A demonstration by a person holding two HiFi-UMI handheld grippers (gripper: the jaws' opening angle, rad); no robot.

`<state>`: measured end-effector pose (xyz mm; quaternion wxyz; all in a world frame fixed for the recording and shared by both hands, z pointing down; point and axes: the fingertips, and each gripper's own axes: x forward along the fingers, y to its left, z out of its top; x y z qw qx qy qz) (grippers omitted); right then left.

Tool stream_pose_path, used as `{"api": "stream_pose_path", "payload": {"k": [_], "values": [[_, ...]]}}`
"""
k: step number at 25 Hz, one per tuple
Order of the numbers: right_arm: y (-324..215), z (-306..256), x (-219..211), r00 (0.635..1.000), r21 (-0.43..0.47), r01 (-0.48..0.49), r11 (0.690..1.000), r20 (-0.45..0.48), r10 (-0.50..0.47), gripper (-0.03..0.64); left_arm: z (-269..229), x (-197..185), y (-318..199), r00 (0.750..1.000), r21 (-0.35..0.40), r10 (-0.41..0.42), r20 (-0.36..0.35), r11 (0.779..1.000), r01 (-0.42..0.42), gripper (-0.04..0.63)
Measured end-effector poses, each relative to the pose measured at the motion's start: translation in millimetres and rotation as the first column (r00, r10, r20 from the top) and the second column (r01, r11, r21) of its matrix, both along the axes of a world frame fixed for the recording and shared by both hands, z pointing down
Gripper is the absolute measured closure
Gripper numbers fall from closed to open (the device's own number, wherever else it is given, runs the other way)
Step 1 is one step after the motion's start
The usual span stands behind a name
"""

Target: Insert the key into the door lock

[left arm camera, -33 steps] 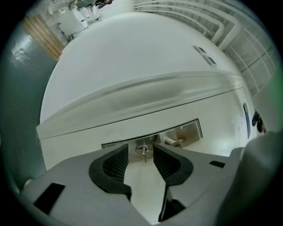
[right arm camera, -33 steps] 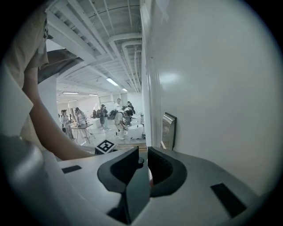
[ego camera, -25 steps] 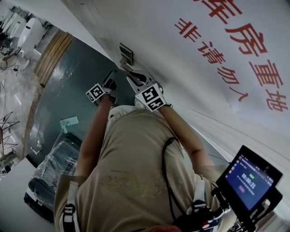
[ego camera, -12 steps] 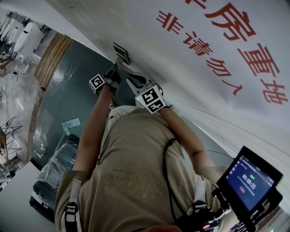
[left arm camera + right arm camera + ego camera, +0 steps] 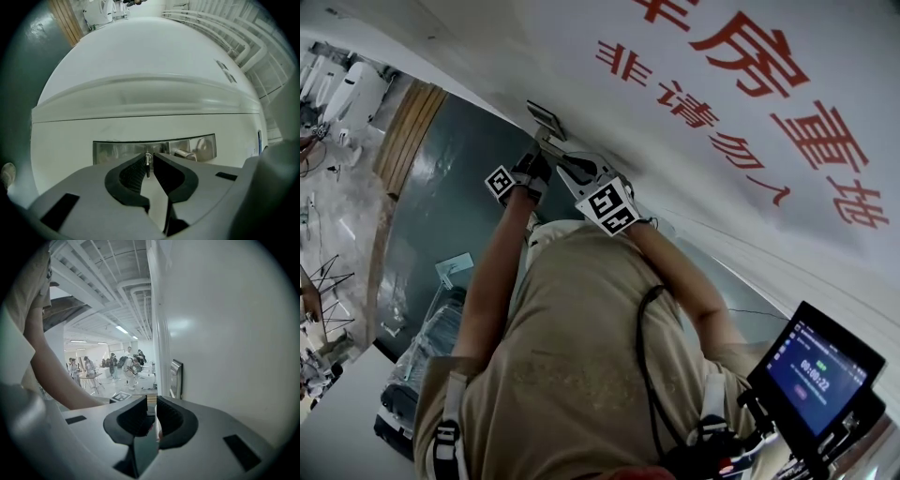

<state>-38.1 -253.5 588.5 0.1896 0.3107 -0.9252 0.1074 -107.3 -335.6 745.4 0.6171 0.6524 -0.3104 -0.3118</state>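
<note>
Left claw [image 5: 151, 154] just closed, pinching key [image 5: 147, 166] against steel lock plate [image 5: 117, 151] | right claw [image 5: 152, 398] drawn together, seemingly empty | keep key level, square to keyway, push gently.

Door [image 5: 703, 187]: fills the top and right of the head view, with the floor [image 5: 441, 197] to its left.
Lock plate [image 5: 546, 119]: on the door, ahead of both grippers.
Key [image 5: 147, 167]: between the left gripper [image 5: 148, 157] fingers, which have just been closing on it, just before the lock plate.
Right gripper [image 5: 151, 405]: right of the left gripper, close beside the door; the lock plate is ahead on its right.
Screen [image 5: 816, 367]: lower right, near the person's right elbow.
</note>
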Motion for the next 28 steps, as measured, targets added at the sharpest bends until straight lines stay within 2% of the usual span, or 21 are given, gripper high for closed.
{"api": "stream_pose_path", "payload": {"k": [3, 5, 7, 9, 10, 11, 17, 21, 23, 26, 28], "values": [[-1.3, 0.8, 0.2, 1.000, -0.002, 0.001, 1.000, -0.004, -0.001, 0.546, -2.6, 0.6, 1.4, 1.000, 0.017, 0.002, -0.018, 1.000, -0.002, 0.541], [-1.8, 1.1, 1.1, 1.000, -0.004, -0.001, 1.000, -0.006, 0.001, 0.546, -5.0, 3.9, 4.0, 1.000, 0.026, 0.020, -0.019, 0.999, -0.020, 0.510], [-2.3, 1.5, 1.6, 1.000, -0.006, -0.002, 1.000, -0.007, 0.002, 0.546, -4.5, 7.8, 6.9, 0.999, 0.031, 0.043, 0.010, 0.999, -0.044, 0.485], [-3.3, 1.8, 1.6, 1.000, -0.005, -0.002, 1.000, -0.007, 0.002, 0.546, -0.8, 10.9, 8.1, 0.997, 0.027, 0.062, 0.049, 0.998, -0.064, 0.499], [-3.8, 2.0, 1.6, 1.000, -0.005, -0.002, 1.000, -0.008, 0.002, 0.546, 1.1, 11.5, 7.8, 0.996, 0.023, 0.064, 0.061, 0.998, -0.066, 0.542], [-4.2, 2.0, 1.5, 1.000, -0.004, -0.002, 1.000, -0.008, 0.002, 0.546, 2.1, 11.5, 7.2, 0.996, 0.019, 0.063, 0.066, 0.998, -0.064, 0.557], [-3.7, 4.0, 1.6, 1.000, -0.005, -0.001, 1.000, -0.018, 0.001, 0.546, 1.4, 11.2, 4.4, 0.992, 0.032, 0.047, 0.117, 0.998, -0.051, 0.560], [-0.4, 4.4, -2.7, 1.000, -0.010, 0.005, 1.000, -0.018, -0.005, 0.546, 5.6, 9.2, 4.0, 0.998, -0.008, -0.052, 0.029, 0.999, 0.052, 0.561], [1.5, 4.2, -7.1, 1.000, -0.013, 0.012, 1.000, -0.017, -0.012, 0.546, 7.1, 8.6, 3.4, 0.996, -0.001, -0.044, 0.075, 0.999, 0.044, 0.561], [5.1, 2.1, -17.8, 1.000, -0.013, 0.022, 1.000, -0.020, -0.023, 0.546, 5.0, 8.0, 2.0, 0.980, 0.037, 0.035, 0.196, 0.998, -0.043, 0.560], [9.6, -1.9, -27.8, 0.999, -0.010, 0.031, 0.999, -0.023, -0.031, 0.546, 2.2, 5.9, 3.7, 0.980, 0.041, 0.051, 0.192, 0.997, -0.060, 0.558]]}}
